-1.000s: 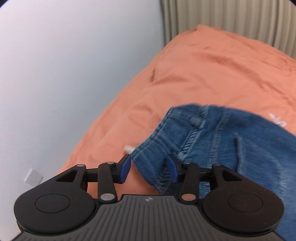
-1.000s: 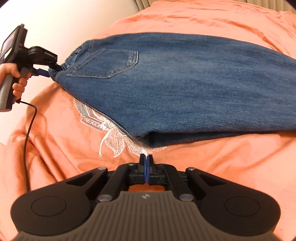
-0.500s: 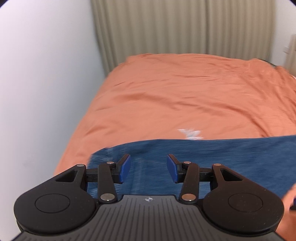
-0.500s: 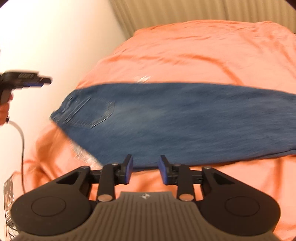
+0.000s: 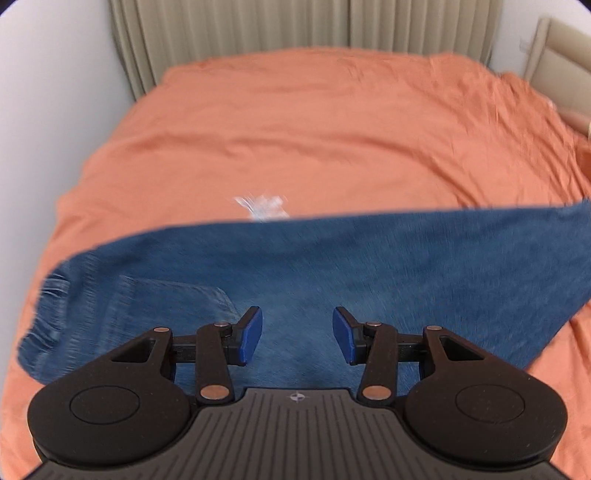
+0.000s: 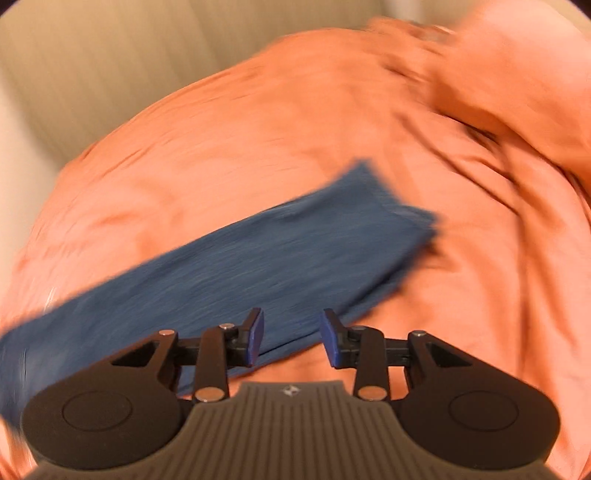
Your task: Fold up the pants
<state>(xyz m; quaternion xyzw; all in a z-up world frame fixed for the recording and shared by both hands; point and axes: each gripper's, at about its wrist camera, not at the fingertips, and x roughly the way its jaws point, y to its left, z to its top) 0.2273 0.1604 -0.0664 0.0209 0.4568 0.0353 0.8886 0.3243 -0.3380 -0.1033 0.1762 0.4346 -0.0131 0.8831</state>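
Note:
Blue denim pants (image 5: 332,266) lie flat across the orange bedspread (image 5: 314,129), waist and back pocket at the left, legs running off to the right. My left gripper (image 5: 297,334) hovers open above the seat area, nothing between its blue pads. In the right wrist view the leg end of the pants (image 6: 295,251) stretches diagonally, with the hem toward the upper right. My right gripper (image 6: 291,338) is open over the near edge of the leg and holds nothing. That view is motion-blurred.
A white printed motif (image 5: 262,206) on the bedspread peeks out just behind the pants. A white wall (image 5: 44,110) borders the bed on the left, beige curtains (image 5: 295,22) hang at the far end, and a bunched fold of bedspread (image 6: 517,74) rises at the right.
Both grippers have let go of the pants and pulled back. The right gripper went from shut to open and swung toward the leg end; the left swung from the waistband to over the seat.

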